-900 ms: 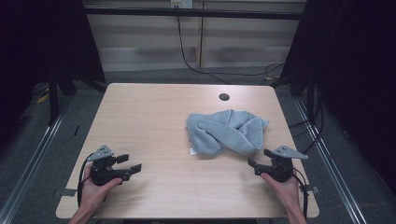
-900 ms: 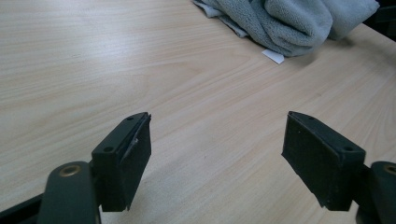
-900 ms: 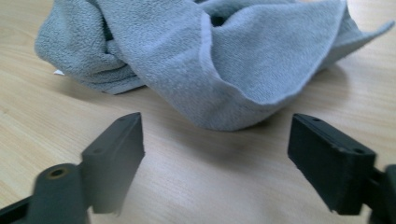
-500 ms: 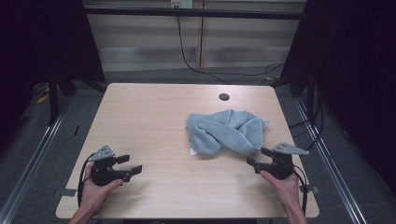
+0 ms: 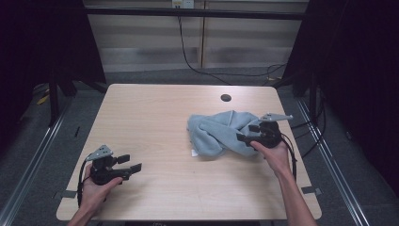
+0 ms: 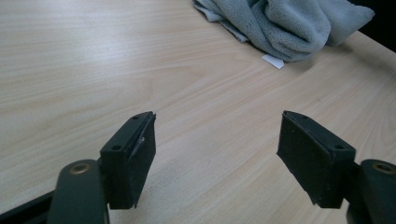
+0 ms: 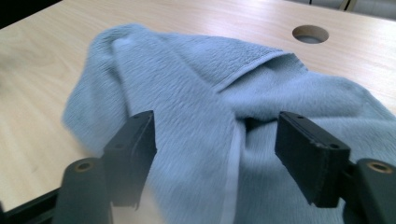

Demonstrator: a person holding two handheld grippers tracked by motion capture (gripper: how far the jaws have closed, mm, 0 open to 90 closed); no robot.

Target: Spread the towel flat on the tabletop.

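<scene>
right tool moved onto towel, jaws wide, hand level.

towel: pale blue-grey, with a small white tag
surface: light wood grain, one dark round hole
left gripper: black, grey top plate
right gripper: black jaws

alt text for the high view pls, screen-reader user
A person's right gripper, jaws open, reaches over the near edge of a crumpled light blue towel on a light wooden table. The left gripper, also open, sits low at the table's near left corner, far from the towel.
</scene>
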